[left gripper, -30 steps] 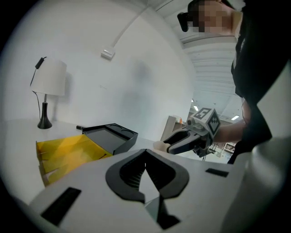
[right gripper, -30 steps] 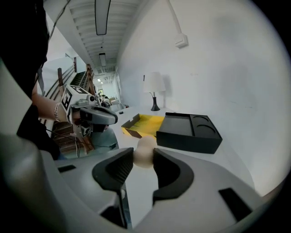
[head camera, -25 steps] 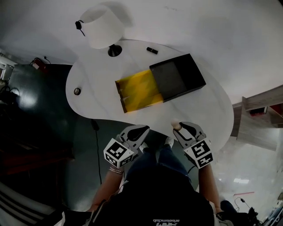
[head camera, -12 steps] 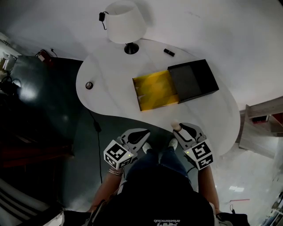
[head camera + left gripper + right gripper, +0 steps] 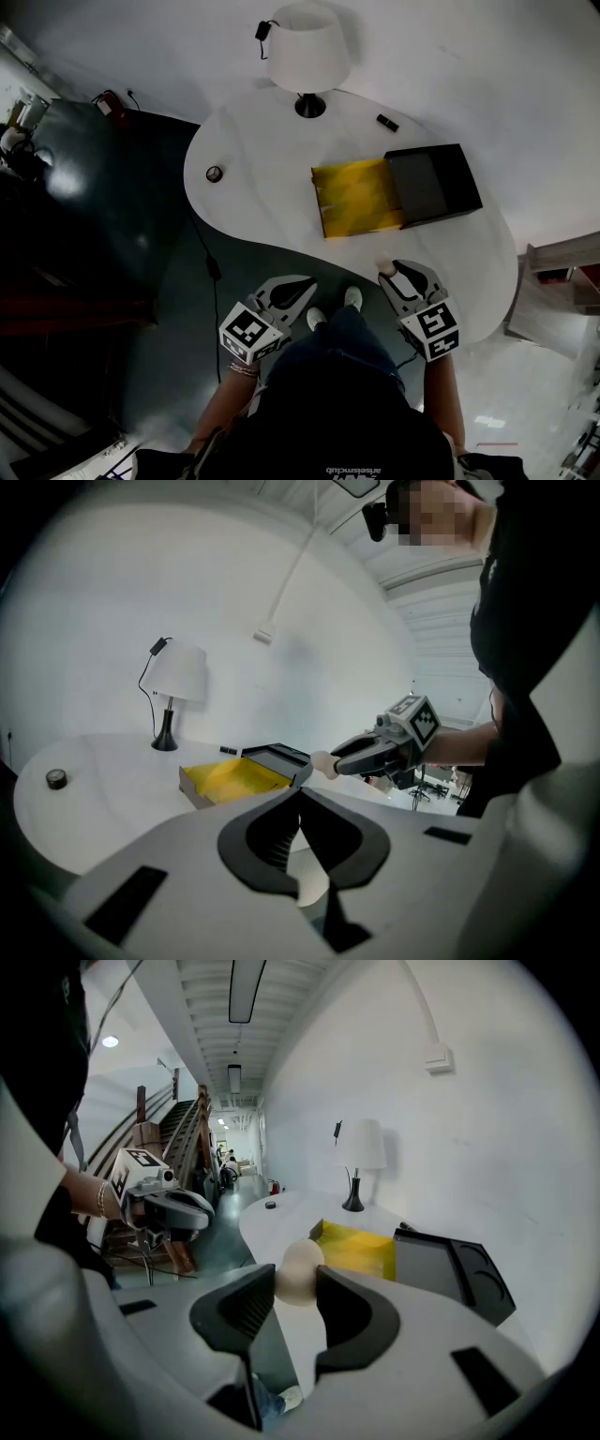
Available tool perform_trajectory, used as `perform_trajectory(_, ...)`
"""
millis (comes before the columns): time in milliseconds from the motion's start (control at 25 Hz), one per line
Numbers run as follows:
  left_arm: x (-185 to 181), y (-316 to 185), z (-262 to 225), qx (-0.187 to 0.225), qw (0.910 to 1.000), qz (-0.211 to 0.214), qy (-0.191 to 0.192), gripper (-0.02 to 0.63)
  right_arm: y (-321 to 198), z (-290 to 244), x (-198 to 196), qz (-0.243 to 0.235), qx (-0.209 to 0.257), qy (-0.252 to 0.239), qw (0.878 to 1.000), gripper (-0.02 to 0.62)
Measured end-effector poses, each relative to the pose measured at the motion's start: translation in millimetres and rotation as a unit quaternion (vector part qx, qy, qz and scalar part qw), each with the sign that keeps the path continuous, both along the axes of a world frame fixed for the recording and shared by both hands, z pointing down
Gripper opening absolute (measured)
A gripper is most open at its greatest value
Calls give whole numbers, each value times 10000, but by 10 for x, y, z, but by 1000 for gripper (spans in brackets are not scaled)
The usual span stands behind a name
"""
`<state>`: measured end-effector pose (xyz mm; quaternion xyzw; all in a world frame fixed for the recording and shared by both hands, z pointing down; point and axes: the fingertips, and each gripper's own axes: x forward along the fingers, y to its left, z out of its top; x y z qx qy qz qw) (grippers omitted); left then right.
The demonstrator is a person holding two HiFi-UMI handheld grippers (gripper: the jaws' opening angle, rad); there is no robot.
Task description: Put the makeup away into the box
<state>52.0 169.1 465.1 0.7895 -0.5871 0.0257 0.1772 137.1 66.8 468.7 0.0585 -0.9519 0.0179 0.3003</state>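
- Spanning the space ahead of both pairs of jaws, one white table [image 5: 244, 169] is seen. Over the last second it has been shifted to the right and shrunk a little in the head view. The person is therefore judged to have been moving alongside it, not yet closing on the box.
- One white lamp [image 5: 305, 52] is stood at the far side, well beyond both pairs of jaws.
- One box [image 5: 361, 199] is laid open ahead of the right jaws and well apart from them. It is made up of one yellow tray with one black part [image 5: 436, 183] touching its right end. Nothing can be made out inside the tray, so the putting away is judged to be barely begun.
- Two grippers are held at the near edge. The left gripper [image 5: 307, 285] is clenched on nothing, its pads brought together, just short of the table. The right gripper [image 5: 388, 272] is held just over the table's near rim.
- One beige, egg-shaped makeup sponge [image 5: 300, 1272] is grasped between the right jaws, with the pads pressed on its two sides. This grip has been kept unchanged through the second, so the carry is judged to be under way and the release over the tray is left to be done.
- One small black tube [image 5: 387, 122] is lying beyond the box, far from both pairs of jaws.
- One small round dark item [image 5: 215, 173] is lying far ahead of the left jaws. Whether either small thing is makeup cannot be told.
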Motion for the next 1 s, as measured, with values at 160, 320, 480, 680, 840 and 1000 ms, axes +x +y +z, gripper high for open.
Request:
perform_trajectory(160,-138,32,-30,71,9998,-189,-72,18,-86,-7,-232,-33,-161,-178,9997,153)
perform_trajectory(320,-329,79,48,11,9981,-602,110,18,-141,-38,-531,-266,-38,-228,9994,153)
perform_trajectory(480,-519,49,79,-86,9969,-768,121,18,-222,-29,-808,-442,-45,-226,9988,153)
perform_trajectory(680,-810,-114,35,-85,9964,-842,63,18,-403,4,-1139,-538,-183,-274,9980,153)
perform_trajectory(840,-994,-195,31,-119,9956,-920,90,18,-487,24,-1334,-556,-256,-214,9979,153)
perform_trajectory(1000,-1122,-305,60,-246,9947,-981,161,18,-557,76,-1480,-622,-354,-74,9974,153)
